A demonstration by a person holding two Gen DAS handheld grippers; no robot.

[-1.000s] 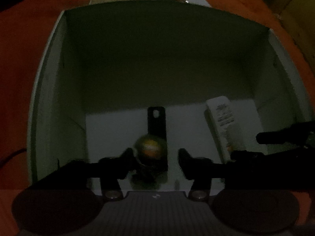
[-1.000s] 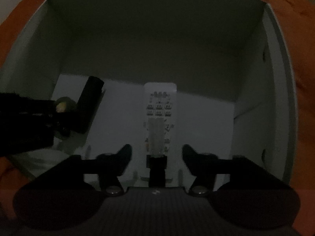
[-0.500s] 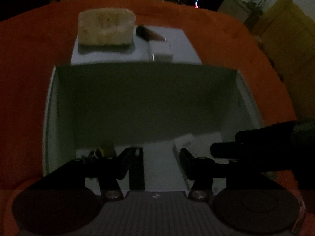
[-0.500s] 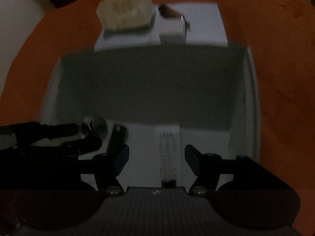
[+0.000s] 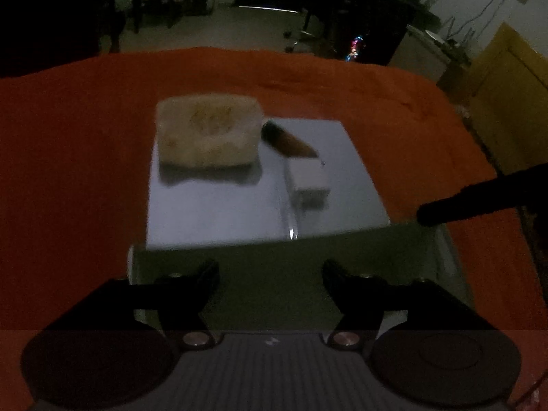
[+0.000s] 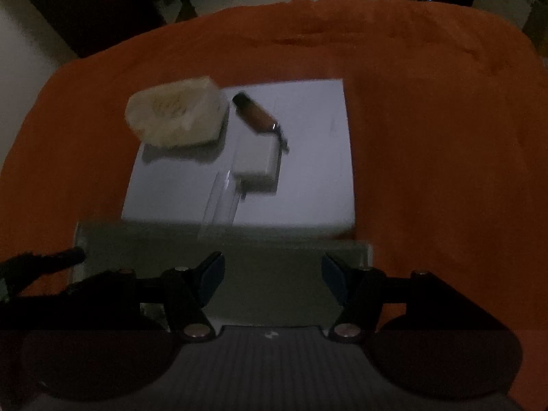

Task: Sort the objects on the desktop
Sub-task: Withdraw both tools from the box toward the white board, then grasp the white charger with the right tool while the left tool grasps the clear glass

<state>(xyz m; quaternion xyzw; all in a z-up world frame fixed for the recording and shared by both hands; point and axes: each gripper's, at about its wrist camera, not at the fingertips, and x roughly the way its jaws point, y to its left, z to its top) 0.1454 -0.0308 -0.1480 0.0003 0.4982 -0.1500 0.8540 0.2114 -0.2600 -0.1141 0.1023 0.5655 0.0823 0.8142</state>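
Note:
Both grippers are open and empty above the near side of a white open box (image 5: 274,253), also in the right wrist view (image 6: 222,236). My left gripper (image 5: 270,277) and right gripper (image 6: 272,274) hover over its rim. Beyond the box a white sheet (image 5: 212,212) lies on the orange cloth, carrying a cream tissue pack (image 5: 207,133), a brown tube (image 5: 289,142), a small white block (image 5: 308,181) and a clear thin stick (image 5: 286,202). The same items show in the right wrist view: tissue pack (image 6: 174,116), tube (image 6: 255,114), block (image 6: 255,159). The box's contents are hidden.
The orange cloth (image 5: 68,171) covers the whole table. The other gripper's dark finger (image 5: 479,202) pokes in at the right of the left wrist view. A dim room with furniture and a yellow cabinet (image 5: 507,96) lies beyond the table.
Both grippers have risen out of the box and pulled back. The keychain and remote left on the box floor have dropped out of sight. The sheet with its items has come into view.

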